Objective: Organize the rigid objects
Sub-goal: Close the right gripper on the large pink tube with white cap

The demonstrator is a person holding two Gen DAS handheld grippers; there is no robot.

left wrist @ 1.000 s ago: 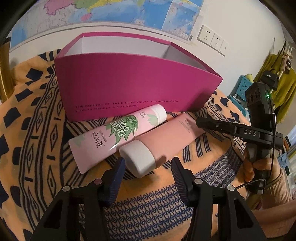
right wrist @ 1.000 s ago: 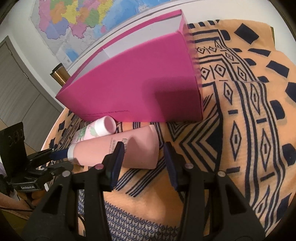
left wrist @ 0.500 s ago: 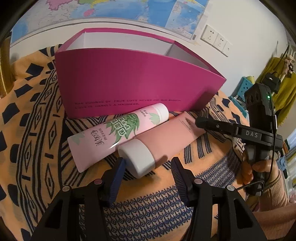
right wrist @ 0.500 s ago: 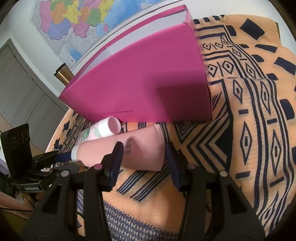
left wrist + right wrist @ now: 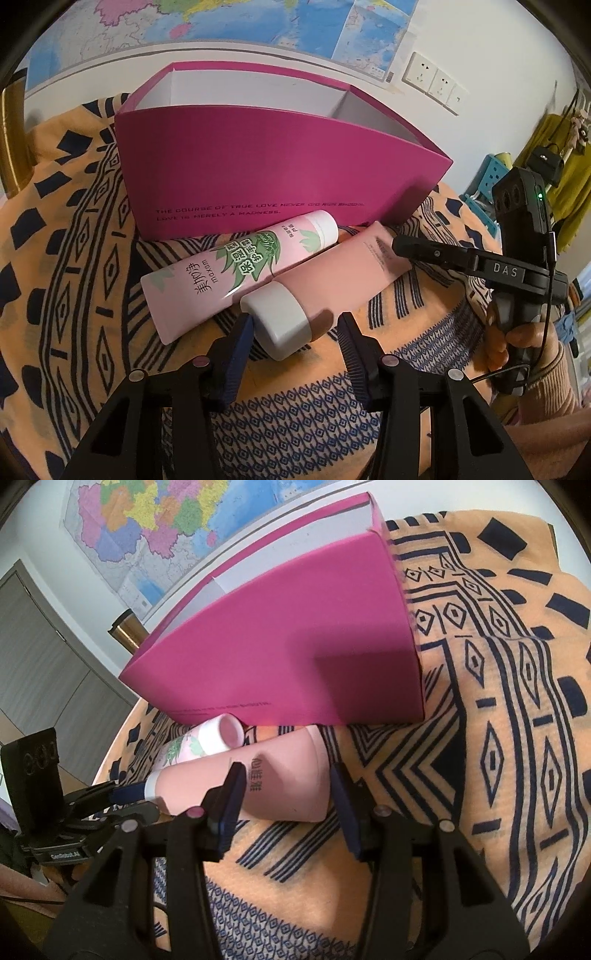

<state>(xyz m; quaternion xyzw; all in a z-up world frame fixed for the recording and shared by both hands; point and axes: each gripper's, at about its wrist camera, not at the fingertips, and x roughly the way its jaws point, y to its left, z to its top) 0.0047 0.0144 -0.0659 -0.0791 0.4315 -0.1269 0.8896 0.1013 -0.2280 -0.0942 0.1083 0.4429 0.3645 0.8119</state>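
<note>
In my left hand, the left gripper [image 5: 295, 328] has just been closing its jaws a little around the white cap of the salmon-pink plastic tube [image 5: 325, 278]. The cap sits between the two fingers; the left pad [image 5: 242, 332] looks to touch it, but on the other side a gap shows, so I judge it is not yet clamped. Compared with a moment ago the tube lies in the same place on the orange cloth with dark blue pattern [image 5: 406, 332], and the view of it hardly changes.

My right gripper [image 5: 286, 786] stands half open over the flat tail end of the same tube [image 5: 280, 775], one finger on each side; whether they press it I cannot tell.

I think this means the grasp of the tube from both ends is almost ready, and the lifting into the open magenta cardboard box [image 5: 266, 177] just behind is not yet done. The pale pink tube with green leaf print [image 5: 236, 269] lies beside, touching the first one, its cap near the wall of the box.

The box reads "THE COURSE OF TRUE LOVE NEVER DID RUN SMOOTH. LOVE IS MERELY A MADNESS." The leaf tube shows "maxam" with Chinese characters. The right gripper body carries "DAS".
</note>
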